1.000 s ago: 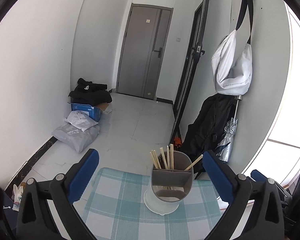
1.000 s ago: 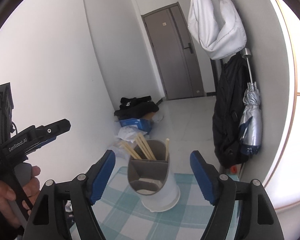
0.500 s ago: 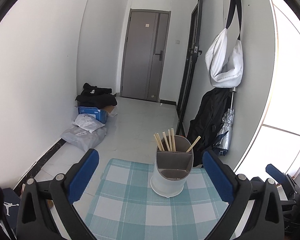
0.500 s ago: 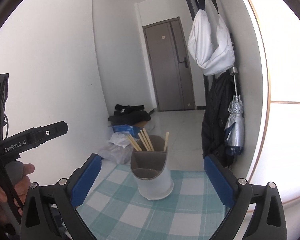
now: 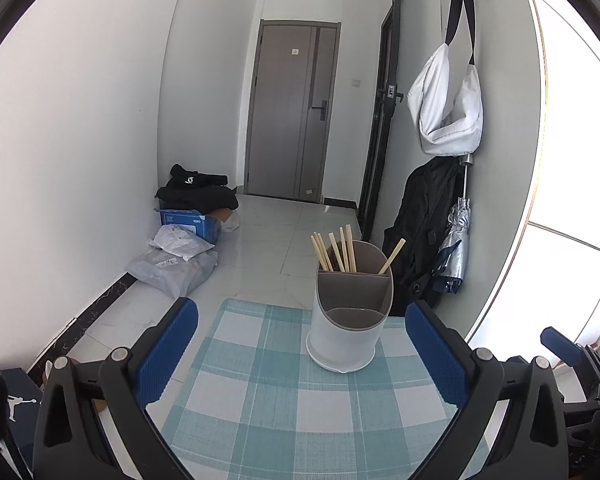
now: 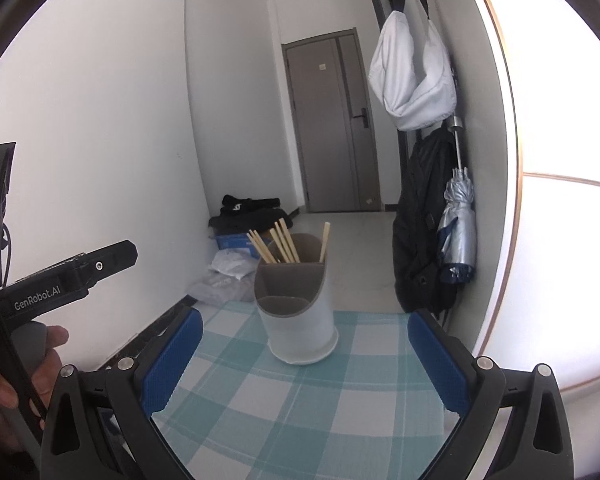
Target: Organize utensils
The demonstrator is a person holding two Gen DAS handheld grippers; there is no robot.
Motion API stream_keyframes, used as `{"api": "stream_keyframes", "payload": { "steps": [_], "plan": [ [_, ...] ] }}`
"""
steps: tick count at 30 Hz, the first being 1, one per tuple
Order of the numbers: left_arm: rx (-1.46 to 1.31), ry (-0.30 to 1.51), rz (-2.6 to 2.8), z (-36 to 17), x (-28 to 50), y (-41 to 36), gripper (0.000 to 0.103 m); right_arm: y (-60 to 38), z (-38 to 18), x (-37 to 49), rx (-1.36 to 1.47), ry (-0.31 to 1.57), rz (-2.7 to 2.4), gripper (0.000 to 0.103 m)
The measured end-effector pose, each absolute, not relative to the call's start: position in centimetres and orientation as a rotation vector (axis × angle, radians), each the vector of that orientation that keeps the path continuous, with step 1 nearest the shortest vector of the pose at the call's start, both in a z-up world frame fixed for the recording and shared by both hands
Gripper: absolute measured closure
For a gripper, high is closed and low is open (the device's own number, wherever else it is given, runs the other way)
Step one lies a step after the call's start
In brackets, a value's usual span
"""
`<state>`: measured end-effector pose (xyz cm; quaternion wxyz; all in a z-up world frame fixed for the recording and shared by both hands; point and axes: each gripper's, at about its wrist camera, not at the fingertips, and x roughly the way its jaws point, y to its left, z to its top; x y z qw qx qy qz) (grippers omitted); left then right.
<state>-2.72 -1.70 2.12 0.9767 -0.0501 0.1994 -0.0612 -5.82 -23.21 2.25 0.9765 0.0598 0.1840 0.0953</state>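
A white utensil holder (image 5: 346,320) with wooden chopsticks (image 5: 334,252) in its rear compartment is standing upright on my checked tablecloth (image 5: 260,392). My left gripper (image 5: 302,344) and right gripper (image 6: 304,354) are both gaping wide, empty, the right's jaws having just been opening.
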Motion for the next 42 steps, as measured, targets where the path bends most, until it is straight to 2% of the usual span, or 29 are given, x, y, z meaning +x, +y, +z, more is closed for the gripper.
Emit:
{"api": "stream_keyframes", "payload": {
  "steps": [42],
  "plan": [
    [-0.153, 0.373, -0.063, 1.6, -2.9, -0.4, 0.001, -23.0, 0.4, -5.1, 0.135, 0.407, 0.192, 0.000]
  ]
}}
